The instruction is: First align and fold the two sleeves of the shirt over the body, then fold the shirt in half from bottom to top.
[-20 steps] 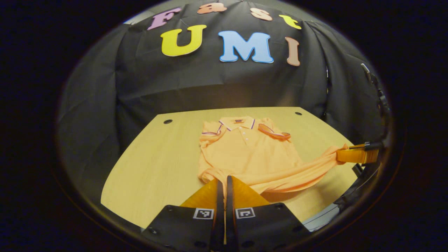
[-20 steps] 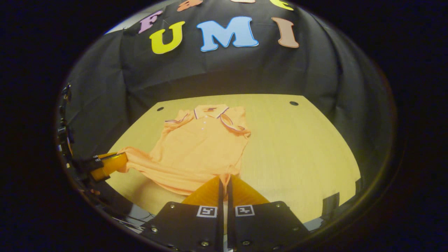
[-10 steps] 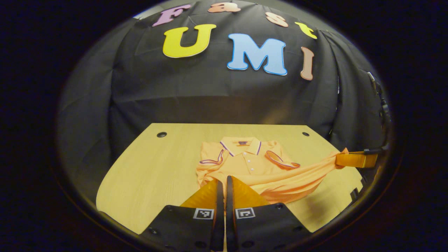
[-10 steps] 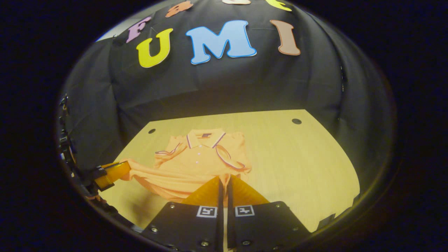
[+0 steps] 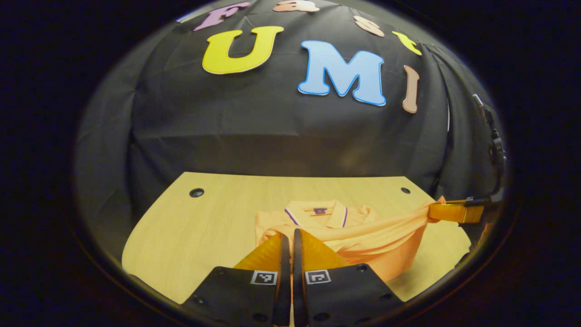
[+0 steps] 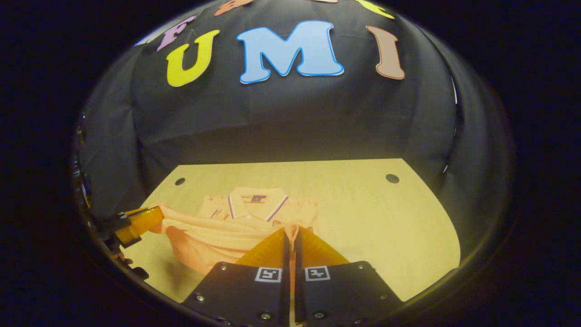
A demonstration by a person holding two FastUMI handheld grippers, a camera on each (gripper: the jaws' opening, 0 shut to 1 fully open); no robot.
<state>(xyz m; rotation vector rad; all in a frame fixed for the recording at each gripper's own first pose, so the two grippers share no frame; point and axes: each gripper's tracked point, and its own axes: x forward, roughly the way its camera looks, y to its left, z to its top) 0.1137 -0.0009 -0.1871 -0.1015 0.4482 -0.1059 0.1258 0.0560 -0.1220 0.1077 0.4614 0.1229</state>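
A light wooden worktop [image 5: 199, 227] spans the lower middle of the left gripper view. It has 2 small dark round holes near its far corners [image 5: 196, 192] [image 5: 405, 190]. Behind it, black cloth [image 6: 290, 118] covers the upper frame.

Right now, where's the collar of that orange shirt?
The collar lies at the shirt's far end on the wooden table, towards the black cloth wall, just beyond the lifted hem held between both grippers.

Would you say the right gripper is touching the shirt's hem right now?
Touching. In the left gripper view, the right gripper is closed on the shirt, whose hem stretches taut from it.
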